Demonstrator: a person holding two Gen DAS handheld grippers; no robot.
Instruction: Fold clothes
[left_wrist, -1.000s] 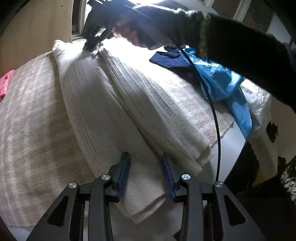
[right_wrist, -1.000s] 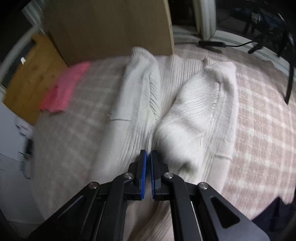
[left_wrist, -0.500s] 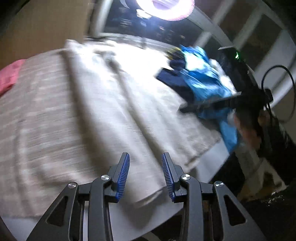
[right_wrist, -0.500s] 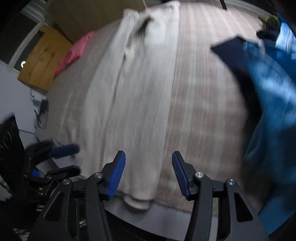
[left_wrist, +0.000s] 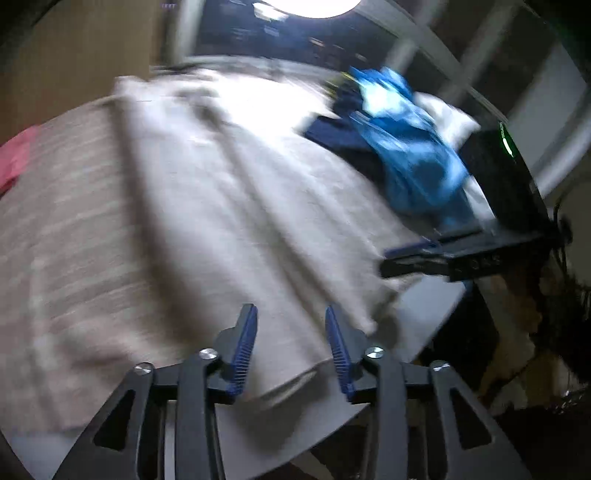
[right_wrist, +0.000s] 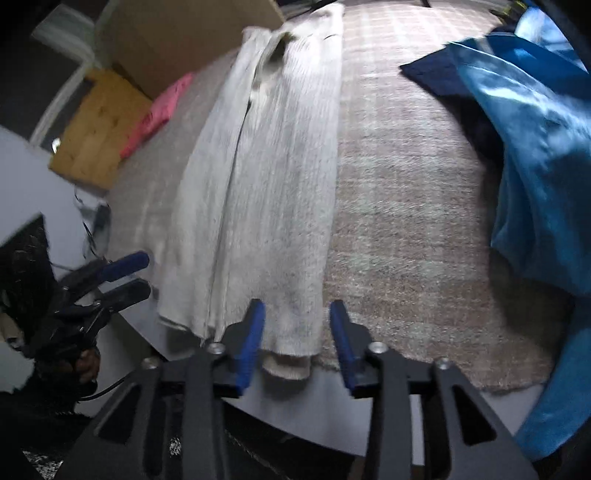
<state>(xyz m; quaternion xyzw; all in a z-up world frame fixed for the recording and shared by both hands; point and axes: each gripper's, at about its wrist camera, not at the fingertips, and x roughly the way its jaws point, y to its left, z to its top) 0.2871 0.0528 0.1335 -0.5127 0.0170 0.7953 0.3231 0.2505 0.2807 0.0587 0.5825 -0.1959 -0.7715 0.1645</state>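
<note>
Both claws are at the near end of the cream knit sweater (right_wrist: 258, 192), and neither has a grip on it. Left gripper (left_wrist: 291, 347) first: its jaws are opening at this moment, blue pads apart, the sweater's bottom hem lying below and between them with no pad pressing on the cloth. Over to the right gripper (right_wrist: 297, 332): its jaws stand partly apart too, and the hem's near corner sits in the gap with daylight on both sides, pads clear of the knit.

That sweater lies lengthwise on a beige checked blanket (right_wrist: 406, 221), folded into a long narrow strip, its neck at the far end and its hem reaching the near edge, where a grey surface (right_wrist: 325, 391) shows under the blanket. From the right wrist view the left gripper (right_wrist: 122, 277) shows at the sweater's left side, just off the cloth. From the left wrist view, which is blurred, the right gripper (left_wrist: 417, 258) comes in from the right by the same hem.

A bright blue garment (right_wrist: 543, 177) is heaped on the blanket well to the right, partly over a dark navy one (right_wrist: 432, 74). A pink cloth (right_wrist: 155, 114) lies far left, beside a wooden board (right_wrist: 92, 136).
</note>
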